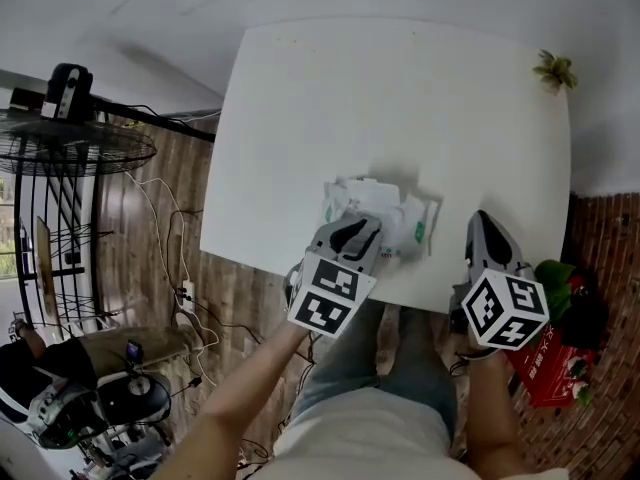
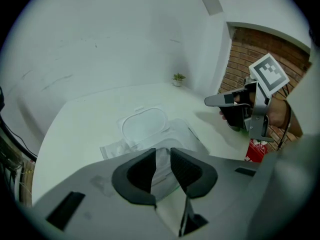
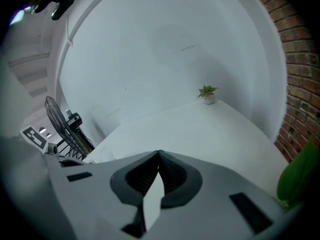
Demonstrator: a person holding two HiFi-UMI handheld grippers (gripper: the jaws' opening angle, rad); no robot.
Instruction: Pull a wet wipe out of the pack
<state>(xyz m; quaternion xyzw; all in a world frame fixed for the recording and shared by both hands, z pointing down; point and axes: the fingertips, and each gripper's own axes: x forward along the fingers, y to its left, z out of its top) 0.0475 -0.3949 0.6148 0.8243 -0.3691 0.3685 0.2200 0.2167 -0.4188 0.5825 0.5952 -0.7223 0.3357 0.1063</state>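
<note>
The wet wipe pack (image 1: pixel 398 211), white and crinkled, lies near the front edge of the white table (image 1: pixel 400 98). In the left gripper view the pack (image 2: pixel 177 131) has its clear oval lid flap (image 2: pixel 144 125) folded back, away from me. My left gripper (image 1: pixel 358 228) is at the pack's near end, and its jaws (image 2: pixel 162 153) stand close together with white pack material pinched between them. To the right of the pack, apart from it, my right gripper (image 1: pixel 482 224) hovers with its jaws (image 3: pixel 159 154) shut and nothing between them. It also shows in the left gripper view (image 2: pixel 235 101).
A small potted plant (image 1: pixel 555 68) stands at the table's far right corner. A black fan (image 1: pixel 70 148) and cables are on the wooden floor to the left. A red box (image 1: pixel 550 368) and green leaves (image 1: pixel 555 273) sit by the brick wall on the right.
</note>
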